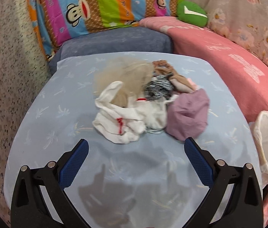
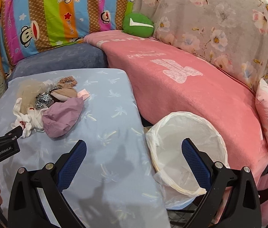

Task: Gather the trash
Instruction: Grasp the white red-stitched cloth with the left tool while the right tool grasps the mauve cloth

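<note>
Where cushions crowd, pale-blue sheet

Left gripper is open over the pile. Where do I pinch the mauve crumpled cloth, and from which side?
Pinch the raised fold on the mauve cloth from above, on its near-right edge. That side lies clear of the white cloth. The left gripper is open, near it.

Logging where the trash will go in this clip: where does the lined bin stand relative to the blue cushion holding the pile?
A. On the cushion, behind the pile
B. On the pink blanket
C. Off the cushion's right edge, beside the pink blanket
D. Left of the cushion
C: the bin stands off the right edge of the cushion, against the pink blanket.
</note>
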The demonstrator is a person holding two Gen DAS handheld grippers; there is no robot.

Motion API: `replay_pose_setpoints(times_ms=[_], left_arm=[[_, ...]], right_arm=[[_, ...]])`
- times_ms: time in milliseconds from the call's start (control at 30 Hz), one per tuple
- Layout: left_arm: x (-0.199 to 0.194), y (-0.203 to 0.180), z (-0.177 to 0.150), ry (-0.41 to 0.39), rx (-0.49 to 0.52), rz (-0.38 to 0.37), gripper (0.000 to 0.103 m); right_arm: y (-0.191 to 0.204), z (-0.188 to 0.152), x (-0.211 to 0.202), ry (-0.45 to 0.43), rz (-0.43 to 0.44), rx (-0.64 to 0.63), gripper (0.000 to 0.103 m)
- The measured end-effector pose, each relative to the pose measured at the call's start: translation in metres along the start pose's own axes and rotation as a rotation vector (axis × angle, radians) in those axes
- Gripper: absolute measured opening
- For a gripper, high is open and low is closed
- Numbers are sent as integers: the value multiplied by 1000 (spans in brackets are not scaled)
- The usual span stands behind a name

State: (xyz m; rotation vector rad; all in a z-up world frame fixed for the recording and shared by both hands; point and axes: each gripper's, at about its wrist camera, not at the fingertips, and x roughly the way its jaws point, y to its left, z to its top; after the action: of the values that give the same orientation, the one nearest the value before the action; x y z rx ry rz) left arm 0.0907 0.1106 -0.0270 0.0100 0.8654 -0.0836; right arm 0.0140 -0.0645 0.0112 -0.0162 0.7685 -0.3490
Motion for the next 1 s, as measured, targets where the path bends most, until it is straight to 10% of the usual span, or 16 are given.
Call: replay_pose_setpoints(times_ms=[500,800,1000], left_arm=[[71,56,14,100,-102,-167,93],[76,61,15,113,-145,-279,48],[73,64,16,125,-162,-375,11]], right_arm=[[79,18,58,63,109,-10,97],[116,19,91,104,198,12,95],[139,12,116,153,237,1,69]])
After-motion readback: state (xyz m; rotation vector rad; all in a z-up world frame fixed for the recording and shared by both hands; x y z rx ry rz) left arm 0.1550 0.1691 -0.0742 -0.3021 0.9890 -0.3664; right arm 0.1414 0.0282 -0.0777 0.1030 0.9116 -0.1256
